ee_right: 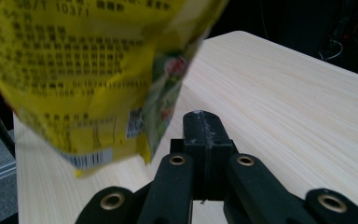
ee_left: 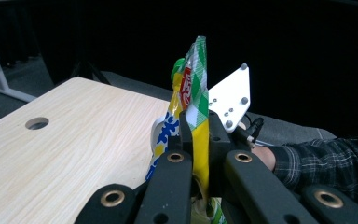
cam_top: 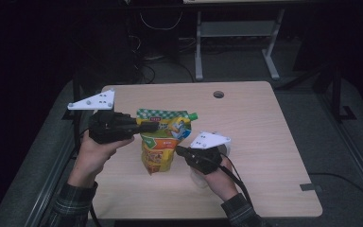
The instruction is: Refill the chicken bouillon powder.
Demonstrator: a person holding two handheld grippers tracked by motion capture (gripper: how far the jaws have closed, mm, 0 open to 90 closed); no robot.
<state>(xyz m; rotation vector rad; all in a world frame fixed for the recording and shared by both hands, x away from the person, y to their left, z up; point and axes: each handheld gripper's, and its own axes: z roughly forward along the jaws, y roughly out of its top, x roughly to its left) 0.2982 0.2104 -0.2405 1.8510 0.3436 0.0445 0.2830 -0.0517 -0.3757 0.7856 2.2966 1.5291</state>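
The yellow pouch point(cam_top: 163, 140) has a green-and-white checkered top band, a little green spout cap on its far-right corner and blue lettering across the front. It's hanging upright above the left-middle of the wooden table, clear of the surface, bottom edge loose. The back point(ee_right: 74, 70) is yellow, covered in small dark print, with a barcode near the bottom.

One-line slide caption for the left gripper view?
Left gripper clamps the top edge of a yellow spouted pouch, lifted above the wooden table.
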